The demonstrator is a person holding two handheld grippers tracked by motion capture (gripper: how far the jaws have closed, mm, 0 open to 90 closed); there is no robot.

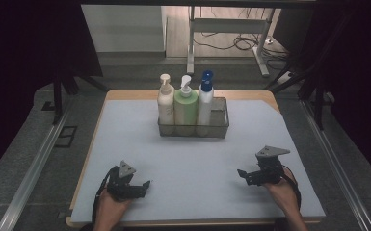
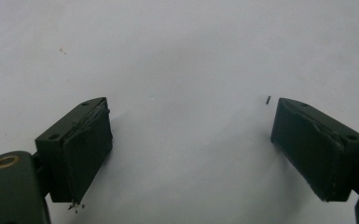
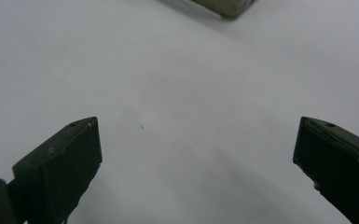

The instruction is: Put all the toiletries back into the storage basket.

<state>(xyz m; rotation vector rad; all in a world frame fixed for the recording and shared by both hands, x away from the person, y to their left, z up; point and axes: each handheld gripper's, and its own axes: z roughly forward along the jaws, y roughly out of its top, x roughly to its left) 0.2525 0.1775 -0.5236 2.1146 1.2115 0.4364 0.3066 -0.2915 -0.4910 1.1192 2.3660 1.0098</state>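
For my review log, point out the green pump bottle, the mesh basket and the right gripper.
Green pump bottle [image 1: 185, 108], high view, on its body's front.
Mesh basket [image 1: 220, 126], high view, on its front wall's bare right part.
Right gripper [image 1: 242, 174], high view, between its fingertips.

The surface [image 1: 125, 144] is a wooden top under a pale grey-white mat, its wood edge showing along the far and near sides. It stands on grey carpeted floor [image 1: 24, 163], where a metal rail [image 1: 33, 168] runs along the left and another rail [image 1: 337, 163] along the right, with black curtains [image 1: 29, 38] dark on both sides. Beyond the far edge, in brighter light, stand a white cabinet [image 1: 123, 29] and a white desk frame [image 1: 229, 33], with black cables [image 1: 236, 43] lying on the pale floor beneath it.
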